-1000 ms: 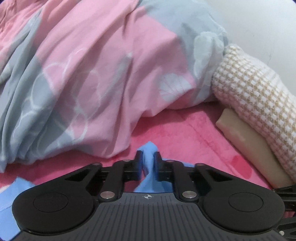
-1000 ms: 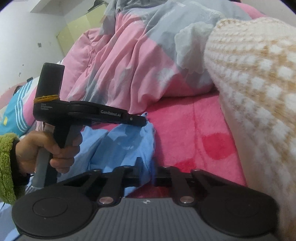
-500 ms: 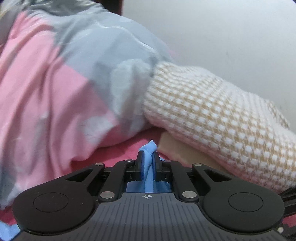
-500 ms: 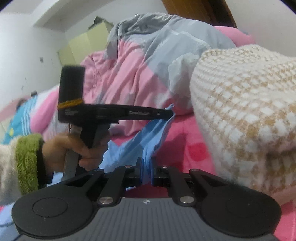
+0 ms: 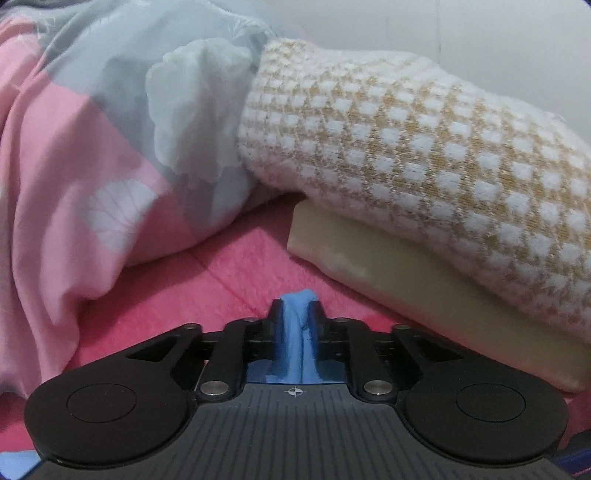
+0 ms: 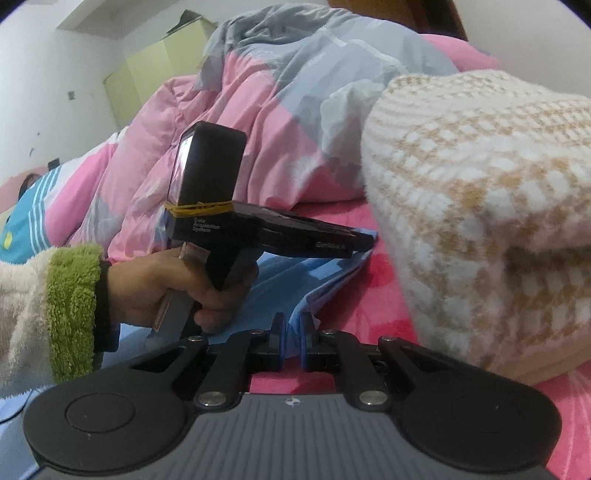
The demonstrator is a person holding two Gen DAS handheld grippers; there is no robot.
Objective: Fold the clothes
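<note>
- Left gripper (image 5: 295, 314): fingers pressed together on a bunched edge of the blue garment (image 5: 297, 332); cloth pokes up just past the fingertips.
- Same gripper seen from the right wrist view (image 6: 364, 243): its tip is level and pinches a corner of the garment just beside the knit blanket (image 6: 480, 206). A hand (image 6: 166, 291) with a green fleece cuff (image 6: 72, 310) grips its handle.
- Right gripper (image 6: 291, 332): fingers nearly closed, a fold of the blue garment (image 6: 295, 280) nipped between them, also close beside the knit blanket.
- Garment: lifted at both pinched points, it sags between the two grippers over the pink sheet (image 6: 369, 314), left of the knit blanket.
- Knit blanket (image 5: 424, 162): white and tan check, folded, resting on a beige pillow (image 5: 424, 295).
- Duvet (image 5: 92, 147): pink and grey, heaped left of the knit blanket and touching its end; it lies on the pink sheet (image 5: 229, 284).
- Wall (image 5: 480, 33) behind the knit blanket.
- Right wrist view, far left of the knit blanket: a pale green wardrobe (image 6: 155, 70) past the duvet (image 6: 258, 96).
</note>
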